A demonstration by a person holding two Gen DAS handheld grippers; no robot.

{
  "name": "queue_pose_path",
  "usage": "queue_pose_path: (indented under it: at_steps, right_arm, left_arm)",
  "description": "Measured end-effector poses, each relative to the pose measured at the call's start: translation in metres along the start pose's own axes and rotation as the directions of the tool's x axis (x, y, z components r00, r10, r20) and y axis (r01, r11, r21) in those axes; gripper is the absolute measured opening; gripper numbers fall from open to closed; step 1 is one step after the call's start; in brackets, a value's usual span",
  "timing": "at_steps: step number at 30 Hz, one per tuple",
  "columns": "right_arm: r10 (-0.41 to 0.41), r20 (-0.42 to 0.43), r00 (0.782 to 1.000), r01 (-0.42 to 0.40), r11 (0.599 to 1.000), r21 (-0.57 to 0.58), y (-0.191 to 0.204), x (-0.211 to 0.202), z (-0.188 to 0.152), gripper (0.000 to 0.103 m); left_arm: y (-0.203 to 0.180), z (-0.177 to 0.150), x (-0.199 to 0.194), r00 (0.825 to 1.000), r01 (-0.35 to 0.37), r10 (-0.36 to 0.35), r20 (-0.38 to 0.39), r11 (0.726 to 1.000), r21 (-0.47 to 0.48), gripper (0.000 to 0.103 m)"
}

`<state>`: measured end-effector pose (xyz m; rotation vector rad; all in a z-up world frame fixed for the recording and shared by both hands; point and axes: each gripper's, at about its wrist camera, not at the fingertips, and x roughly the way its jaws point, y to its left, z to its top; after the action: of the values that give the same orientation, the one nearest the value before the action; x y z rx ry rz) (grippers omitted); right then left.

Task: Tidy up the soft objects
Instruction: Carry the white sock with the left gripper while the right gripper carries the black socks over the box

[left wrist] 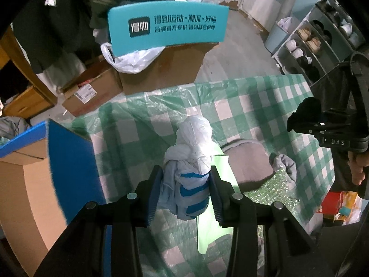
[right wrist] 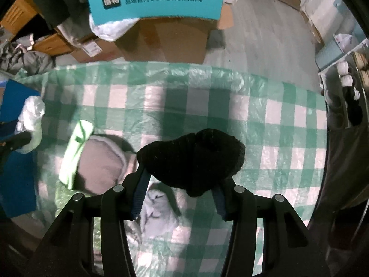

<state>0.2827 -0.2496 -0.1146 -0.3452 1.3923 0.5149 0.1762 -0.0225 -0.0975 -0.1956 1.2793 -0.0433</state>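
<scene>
While the checked surface (right wrist: 288,124) lies bare toward its far edge, my left claw (left wrist: 185,190) grips a white-and-blue cloth bundle (left wrist: 191,161) beside the blue box (left wrist: 69,157). My right claw (right wrist: 182,191) clamps a black knit piece (right wrist: 196,159) above it.

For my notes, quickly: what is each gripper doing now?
Left gripper: closed on the white and blue-striped cloth bundle.
Right gripper: closed on the black knit sock.

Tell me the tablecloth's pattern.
Green and white checks on the tablecloth, clearest in the right wrist view.
</scene>
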Motion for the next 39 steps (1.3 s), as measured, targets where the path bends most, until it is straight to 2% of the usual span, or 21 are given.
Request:
queue_pose_path:
  at_steps: [7, 18, 26, 30, 39]
  right_arm:
    - [0.037, 0.079, 0.996, -0.036, 0.999, -0.014, 0.011, -0.042, -0.005, 0.049]
    - [0.094, 0.139, 0.986, -0.089, 0.995, -0.047, 0.045, -0.087, -0.016, 0.049]
    - [0.137, 0.181, 0.974, -0.117, 0.986, -0.115, 0.08, -0.112, -0.027, 0.049]
    - [0.152, 0.192, 0.97, -0.123, 0.981, -0.152, 0.098, -0.121, -0.031, 0.049]
    - [0.196, 0.205, 0.959, -0.143, 0.958, -0.248, 0.151, -0.135, -0.036, 0.049]
  left_arm:
    - [-0.004, -0.009, -0.03, 0.999, 0.02, -0.02, 0.039, 1.0, 0.004, 0.04]
    - [-0.008, -0.023, -0.08, 0.991, 0.056, -0.056, 0.124, 0.998, 0.002, 0.04]
    - [-0.006, -0.041, -0.109, 0.984, -0.01, 0.005, 0.176, 1.0, 0.027, 0.04]
    - [0.003, -0.048, -0.122, 0.976, -0.07, 0.063, 0.208, 0.997, 0.024, 0.04]
    - [0.028, -0.067, -0.139, 0.971, -0.08, 0.077, 0.227, 0.997, 0.003, 0.04]
